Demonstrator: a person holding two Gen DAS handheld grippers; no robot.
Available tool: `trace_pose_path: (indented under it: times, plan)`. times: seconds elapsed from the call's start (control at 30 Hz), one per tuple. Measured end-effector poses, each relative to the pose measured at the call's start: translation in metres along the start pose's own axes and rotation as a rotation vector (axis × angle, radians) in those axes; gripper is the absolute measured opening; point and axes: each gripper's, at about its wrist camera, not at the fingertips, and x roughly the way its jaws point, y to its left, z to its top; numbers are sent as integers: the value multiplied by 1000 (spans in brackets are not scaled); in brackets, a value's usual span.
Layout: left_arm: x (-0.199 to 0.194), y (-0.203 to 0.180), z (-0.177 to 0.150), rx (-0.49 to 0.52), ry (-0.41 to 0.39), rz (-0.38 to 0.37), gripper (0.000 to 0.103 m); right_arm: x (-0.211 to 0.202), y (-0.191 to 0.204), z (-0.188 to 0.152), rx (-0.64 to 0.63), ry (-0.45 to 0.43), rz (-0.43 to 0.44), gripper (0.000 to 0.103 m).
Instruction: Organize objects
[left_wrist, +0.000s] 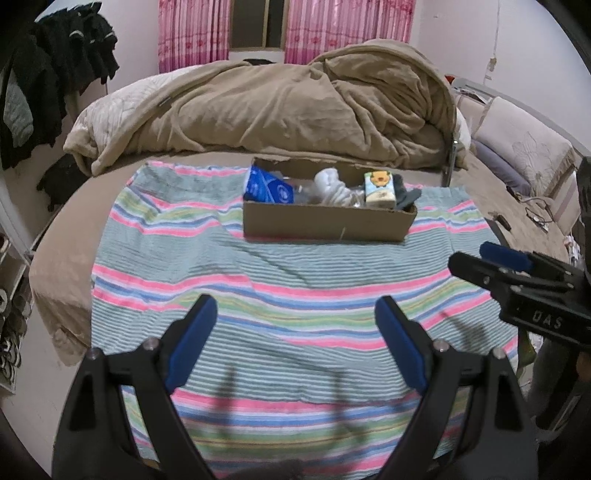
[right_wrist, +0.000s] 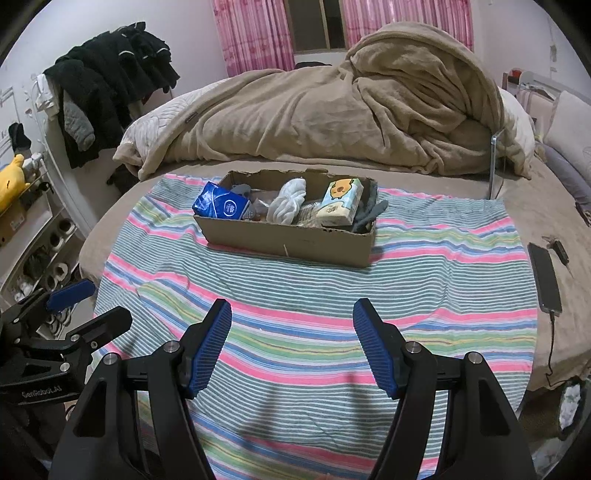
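Observation:
A cardboard box (left_wrist: 325, 225) (right_wrist: 288, 242) sits on a striped towel (left_wrist: 295, 295) (right_wrist: 314, 306) on the bed. It holds a blue pack (left_wrist: 267, 186) (right_wrist: 221, 205), a white sock bundle (left_wrist: 332, 186) (right_wrist: 288, 201), a tissue pack with a cartoon (left_wrist: 379, 188) (right_wrist: 340, 205) and a grey cloth (left_wrist: 404, 195) (right_wrist: 367, 212). My left gripper (left_wrist: 295, 332) (right_wrist: 86, 301) is open and empty above the towel's near part. My right gripper (right_wrist: 291, 343) (left_wrist: 469, 258) is open and empty to its right, well short of the box.
A heaped tan blanket (left_wrist: 295, 107) (right_wrist: 351, 110) lies behind the box. A phone (right_wrist: 545, 277) on a cable lies on the bed at the right. Pillows (left_wrist: 517, 140) are at the far right. Dark clothes (right_wrist: 110, 85) hang at the left above shelves with shoes (right_wrist: 55, 236).

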Motion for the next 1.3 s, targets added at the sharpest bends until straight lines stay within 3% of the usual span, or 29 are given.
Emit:
trace_pose_path:
  times: [1.3]
  plan:
    - [15,0,13,5,11,1,89,13,-9,8,27,26,14,72]
